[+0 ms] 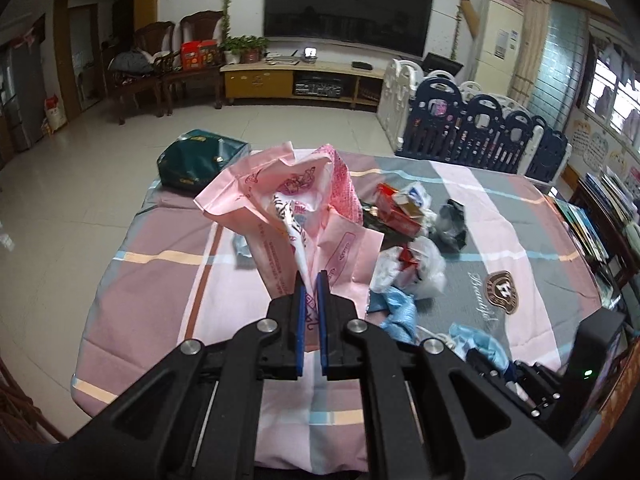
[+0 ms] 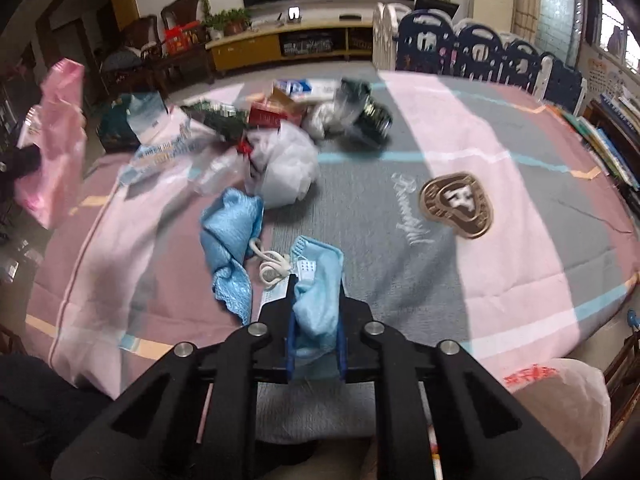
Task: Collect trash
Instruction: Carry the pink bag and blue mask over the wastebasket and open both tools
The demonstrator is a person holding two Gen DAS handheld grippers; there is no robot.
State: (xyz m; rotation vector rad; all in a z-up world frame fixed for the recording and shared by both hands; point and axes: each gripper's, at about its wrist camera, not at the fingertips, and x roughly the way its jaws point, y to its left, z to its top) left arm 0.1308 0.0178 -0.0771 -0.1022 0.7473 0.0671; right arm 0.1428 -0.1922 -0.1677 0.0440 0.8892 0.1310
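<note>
Striped bedding [image 2: 520,200] carries the litter pile [image 2: 288,128]. Nearer than that pile, the right gripper [image 2: 316,280] is clamped on a soft blue mask [image 2: 320,304]. Left of the pile, the left gripper [image 1: 311,278] pinches a pink plastic bag [image 1: 280,200], light and floppy, best held at its rim.

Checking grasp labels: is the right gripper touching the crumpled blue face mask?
Touching. The right wrist view shows the right gripper with its jaws closed on the blue face mask, fabric bunched between the pads.

Trash pile [image 2: 280,148] blocks centre — cloth [image 2: 520,240] right clear.
</note>
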